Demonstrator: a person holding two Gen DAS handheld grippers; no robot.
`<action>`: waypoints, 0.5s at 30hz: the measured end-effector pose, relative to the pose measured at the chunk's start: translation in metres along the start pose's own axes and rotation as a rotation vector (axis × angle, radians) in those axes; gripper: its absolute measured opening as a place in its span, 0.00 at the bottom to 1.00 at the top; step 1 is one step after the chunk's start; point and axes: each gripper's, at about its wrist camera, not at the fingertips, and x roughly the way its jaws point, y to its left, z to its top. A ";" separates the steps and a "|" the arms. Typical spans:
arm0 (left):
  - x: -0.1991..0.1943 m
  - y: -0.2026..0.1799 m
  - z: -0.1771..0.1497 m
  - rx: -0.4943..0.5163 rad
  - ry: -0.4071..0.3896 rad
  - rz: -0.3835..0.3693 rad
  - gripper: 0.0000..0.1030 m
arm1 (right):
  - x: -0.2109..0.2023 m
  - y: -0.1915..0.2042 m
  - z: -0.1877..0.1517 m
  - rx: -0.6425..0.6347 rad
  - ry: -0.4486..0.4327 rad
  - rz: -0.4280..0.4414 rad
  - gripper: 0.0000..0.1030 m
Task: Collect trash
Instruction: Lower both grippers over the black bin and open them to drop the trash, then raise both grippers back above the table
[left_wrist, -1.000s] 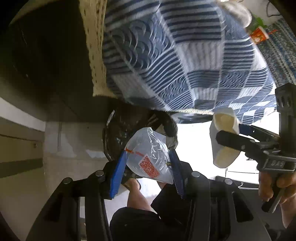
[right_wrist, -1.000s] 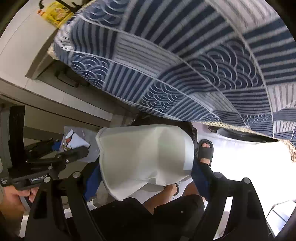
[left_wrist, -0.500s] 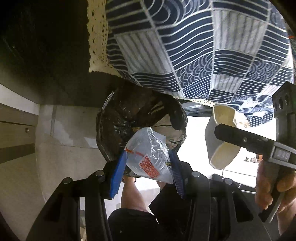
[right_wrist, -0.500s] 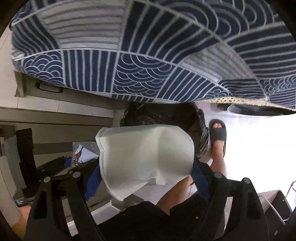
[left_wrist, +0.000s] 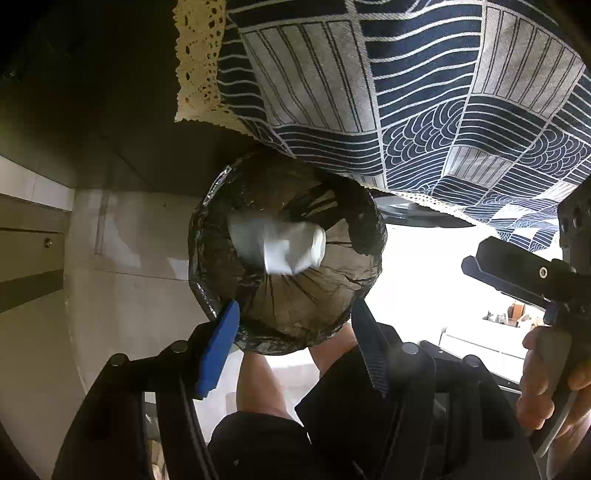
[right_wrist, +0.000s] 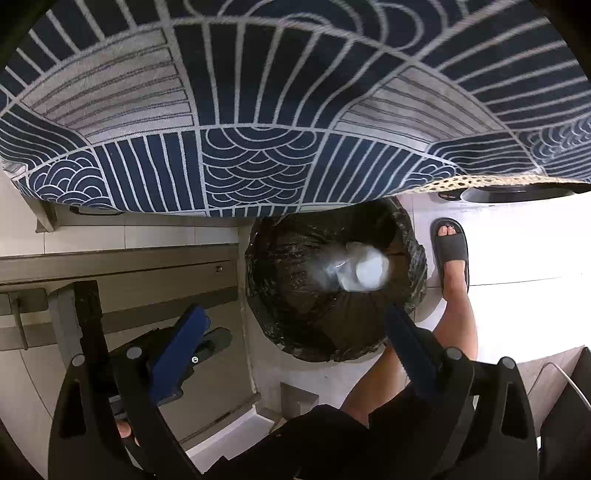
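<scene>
1. While both pieces of trash drop into the bin (left_wrist: 288, 254), the left hand-held gripper (left_wrist: 295, 343) has its jaws opening with nothing between them; it hangs at the bin's 6 o'clock rim.
2. The right hand-held gripper (right_wrist: 295, 354) is likewise opening wide and empty above the same bin.
3. To do the release well, each should likely stay over the black liner until the white cup (left_wrist: 280, 249) and clear plastic bag (right_wrist: 328, 271) settle inside, at about the centre.
4. Count: one bin, one cup, one bag, two hand-held grippers, one patterned cloth (right_wrist: 258, 110) at 12 o'clock, one sandalled foot (right_wrist: 450, 247) at 3 o'clock.
</scene>
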 end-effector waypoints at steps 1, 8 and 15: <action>-0.001 0.000 0.000 -0.007 0.001 -0.006 0.59 | -0.001 0.000 -0.001 -0.003 -0.001 0.000 0.93; -0.015 -0.007 0.000 0.009 -0.024 0.000 0.59 | -0.020 -0.003 -0.011 -0.016 -0.008 -0.011 0.93; -0.046 -0.018 0.000 0.021 -0.077 -0.001 0.59 | -0.057 0.003 -0.017 -0.056 -0.067 -0.023 0.93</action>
